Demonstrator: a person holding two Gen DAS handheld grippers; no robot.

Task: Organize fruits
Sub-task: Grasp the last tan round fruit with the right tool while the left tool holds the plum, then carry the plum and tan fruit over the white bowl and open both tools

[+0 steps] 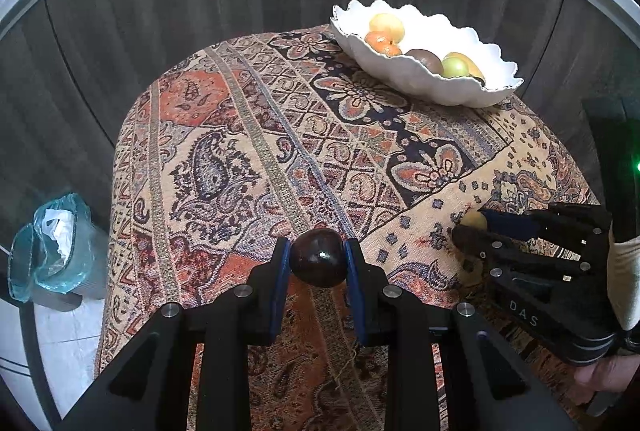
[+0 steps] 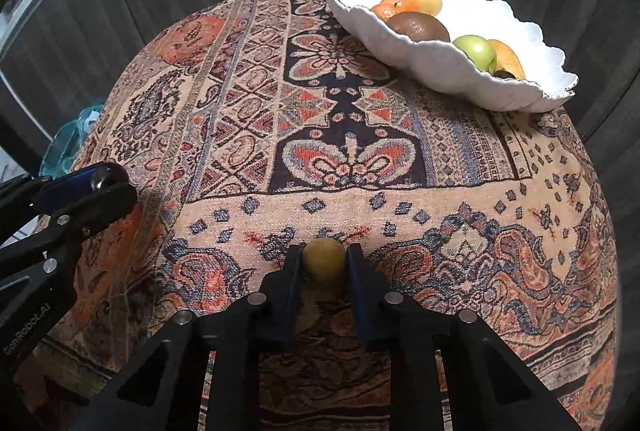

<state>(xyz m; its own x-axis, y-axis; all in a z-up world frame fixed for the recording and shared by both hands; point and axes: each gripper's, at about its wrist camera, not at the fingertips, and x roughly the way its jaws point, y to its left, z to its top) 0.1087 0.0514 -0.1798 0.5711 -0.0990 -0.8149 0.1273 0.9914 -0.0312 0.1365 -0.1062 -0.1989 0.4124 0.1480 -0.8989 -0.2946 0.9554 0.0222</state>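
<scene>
Both grippers are gripping fruit near the table's (image 2: 248, 215) near edge, left gripper (image 1: 318, 259) clamping a dark plum (image 1: 318, 258), right gripper (image 2: 324, 261) pinching a yellow fruit (image 2: 324, 258), white bowl (image 2: 440, 71) sitting ahead at the far right corner, nearer the right hand.

dark fruit (image 2: 505, 74) low in white bowl (image 2: 448, 79) mostly hidden behind its rim, kind indeterminable, bin bag (image 2: 70, 147) beyond tablecloth (image 2: 280, 119) edge partly hidden

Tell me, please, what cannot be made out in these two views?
- Left wrist view: most of the yellow fruit, hidden by the right gripper fingers.
- Right wrist view: the dark fruit in the white bowl, behind the rim.
- Left wrist view: the bin contents, too small.
</scene>
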